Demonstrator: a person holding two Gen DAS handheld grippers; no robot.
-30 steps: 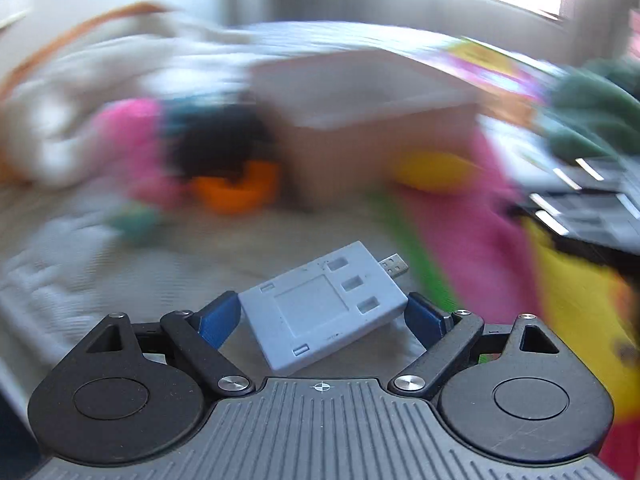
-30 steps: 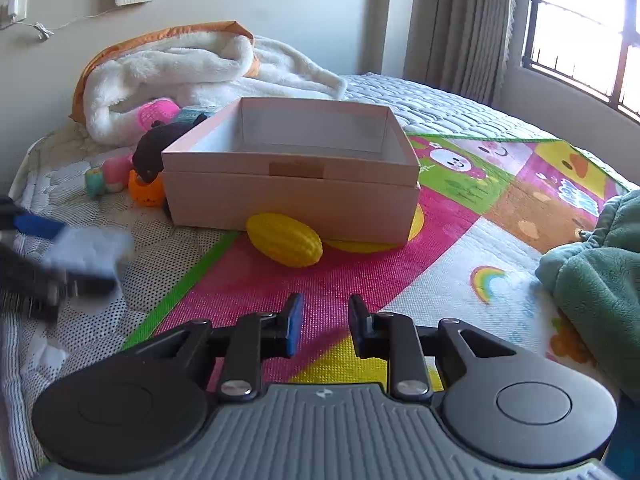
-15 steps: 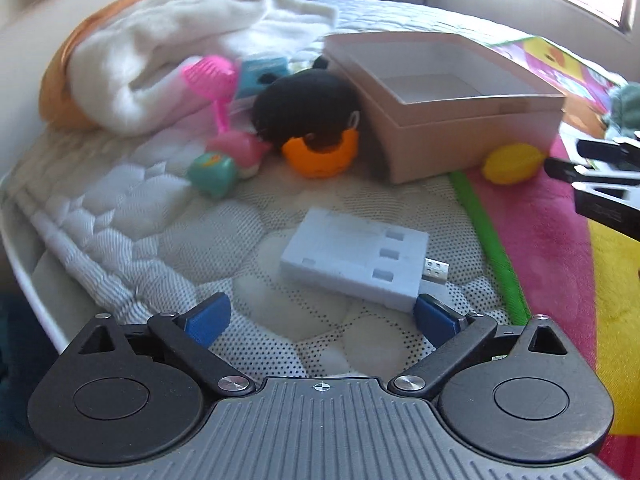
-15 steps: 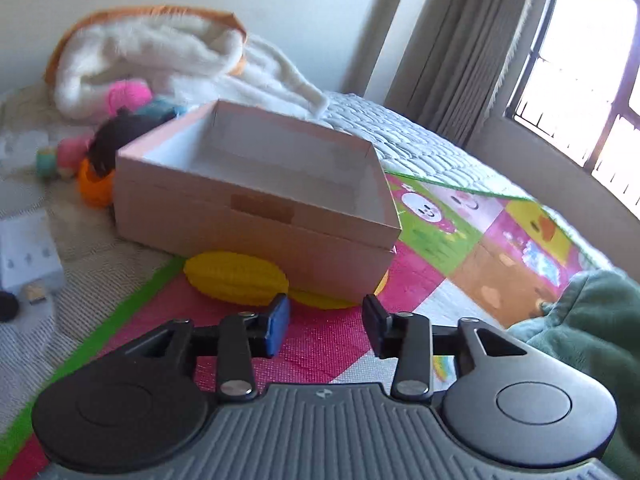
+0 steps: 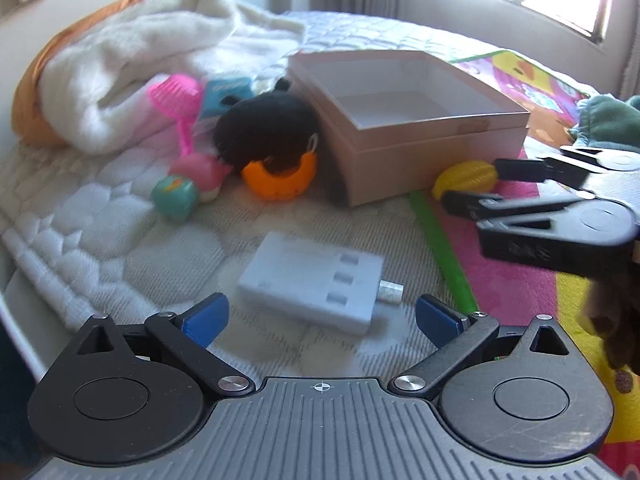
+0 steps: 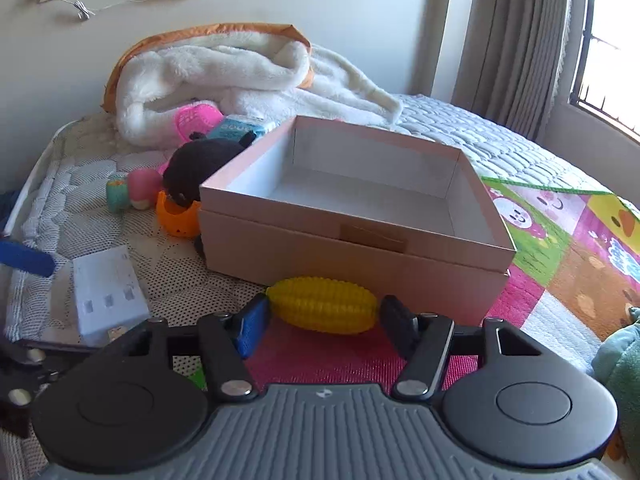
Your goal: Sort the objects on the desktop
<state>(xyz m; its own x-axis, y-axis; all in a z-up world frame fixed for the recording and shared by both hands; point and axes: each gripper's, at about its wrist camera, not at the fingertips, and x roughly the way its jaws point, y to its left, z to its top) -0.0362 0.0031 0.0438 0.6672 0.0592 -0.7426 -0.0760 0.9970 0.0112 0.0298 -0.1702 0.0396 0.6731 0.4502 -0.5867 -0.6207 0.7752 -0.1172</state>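
Right claw (image 6: 322, 320) opening, straddling yellow corn toy (image 6: 323, 305), not pinching. Looks light, ribbed plastic; grip mid-body. Left claw (image 5: 320, 318) spread, empty.

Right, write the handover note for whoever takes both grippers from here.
Left gripper: open, empty, above the white USB hub, which lies flat on the mattress.
Right gripper: jaws opening, either side of the yellow corn toy, pads not yet pressing it. The toy lies on the play mat against the front wall of the pink box.
Done: nothing in the box.
Left: the hub, the corn toy, and the black plush, orange toy and pink-and-teal toy left of the box.
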